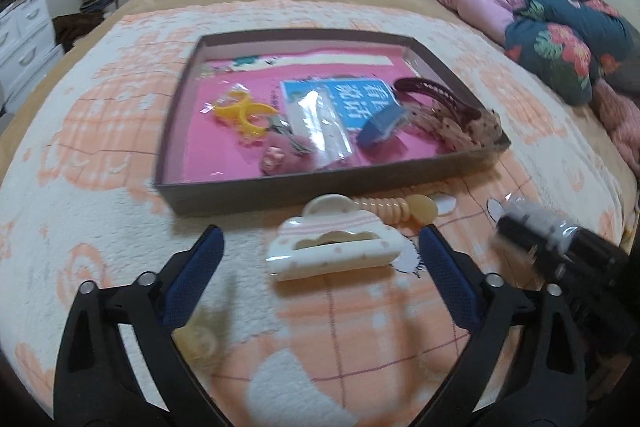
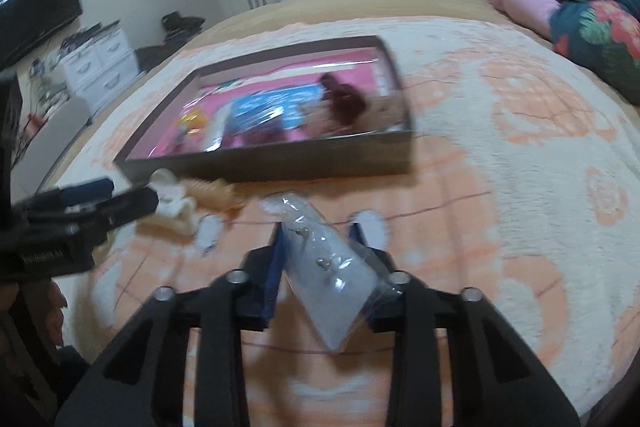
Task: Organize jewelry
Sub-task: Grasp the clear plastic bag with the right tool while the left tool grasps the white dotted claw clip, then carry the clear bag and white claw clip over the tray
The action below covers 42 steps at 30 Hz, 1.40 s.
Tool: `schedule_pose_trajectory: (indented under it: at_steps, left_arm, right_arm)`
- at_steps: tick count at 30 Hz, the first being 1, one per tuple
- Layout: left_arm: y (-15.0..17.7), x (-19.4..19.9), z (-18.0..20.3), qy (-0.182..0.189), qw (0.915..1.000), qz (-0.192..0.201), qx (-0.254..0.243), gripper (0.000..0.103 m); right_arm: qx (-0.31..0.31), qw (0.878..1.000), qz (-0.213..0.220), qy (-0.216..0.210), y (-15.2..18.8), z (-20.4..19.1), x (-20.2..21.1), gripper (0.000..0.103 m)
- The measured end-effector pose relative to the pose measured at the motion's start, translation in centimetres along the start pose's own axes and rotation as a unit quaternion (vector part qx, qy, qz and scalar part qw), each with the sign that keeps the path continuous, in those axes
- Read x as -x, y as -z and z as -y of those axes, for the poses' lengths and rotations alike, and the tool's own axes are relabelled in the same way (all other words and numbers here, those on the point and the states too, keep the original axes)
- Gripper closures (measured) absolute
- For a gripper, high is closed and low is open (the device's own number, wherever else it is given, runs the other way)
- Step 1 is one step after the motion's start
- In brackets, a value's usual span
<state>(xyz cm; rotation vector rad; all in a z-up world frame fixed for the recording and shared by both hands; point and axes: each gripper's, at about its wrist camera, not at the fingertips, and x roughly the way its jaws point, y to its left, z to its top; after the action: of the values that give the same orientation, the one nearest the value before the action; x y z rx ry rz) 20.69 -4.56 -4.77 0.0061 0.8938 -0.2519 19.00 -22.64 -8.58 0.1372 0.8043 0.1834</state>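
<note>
We are pinching the earring bag (image 2: 328, 267) in our right tool (image 2: 320, 259) for the box (image 2: 280, 167), while our left tool (image 1: 320, 251) is opening wide around the cloud clip (image 1: 332, 247)

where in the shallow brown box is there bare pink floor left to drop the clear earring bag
Free: the near left strip of the shallow brown box, between its front wall and the yellow hair claw, and the far pink band behind the blue booklet. Crowded: middle and right, with booklet, blue clip and dark red hair claw. The right gripper holds the clear earring bag.
</note>
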Motion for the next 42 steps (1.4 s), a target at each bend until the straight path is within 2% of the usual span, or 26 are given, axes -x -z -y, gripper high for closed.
schedule_pose_trajectory:
  at_steps: [1, 6, 11, 12, 20, 28, 42]
  left_arm:
    - [0.0, -0.3, 0.2, -0.002, 1.0, -0.005, -0.004, 0.024]
    - [0.4, -1.8, 0.3, 0.008, 0.9998, -0.019, -0.004, 0.035]
    - [0.6, -1.7, 0.5, 0.005, 0.9999, -0.013, -0.008, 0.035]
    - [0.7, -1.5, 0.3, 0.012, 0.9999, -0.008, -0.003, 0.039]
    - [0.9, 0.3, -0.7, 0.025, 0.9994, 0.012, 0.02, 0.039]
    - [0.2, 2.5, -2.5, 0.024, 0.9978, 0.043, 0.045, 0.039]
    - [-2.2, 3.2, -5.4, 0.019, 0.994, 0.075, 0.077, 0.039]
  right_arm:
    - [-0.002, 1.0, 0.002, 0.001, -0.1, 0.3, 0.1, 0.085]
    - [-0.015, 1.0, 0.012, -0.007, -0.3, 1.2, 0.7, 0.088]
    - [-0.011, 1.0, 0.015, -0.018, -0.6, 0.8, 0.9, 0.088]
    - [-0.01, 1.0, 0.015, -0.021, -0.6, 0.7, 0.9, 0.088]
    - [0.004, 0.999, 0.015, -0.037, -0.8, -0.7, 1.0, 0.088]
    - [0.022, 0.998, 0.015, -0.053, -1.4, -2.4, 1.2, 0.088]
    - [0.046, 0.996, 0.026, -0.069, -3.9, -4.6, 0.7, 0.088]
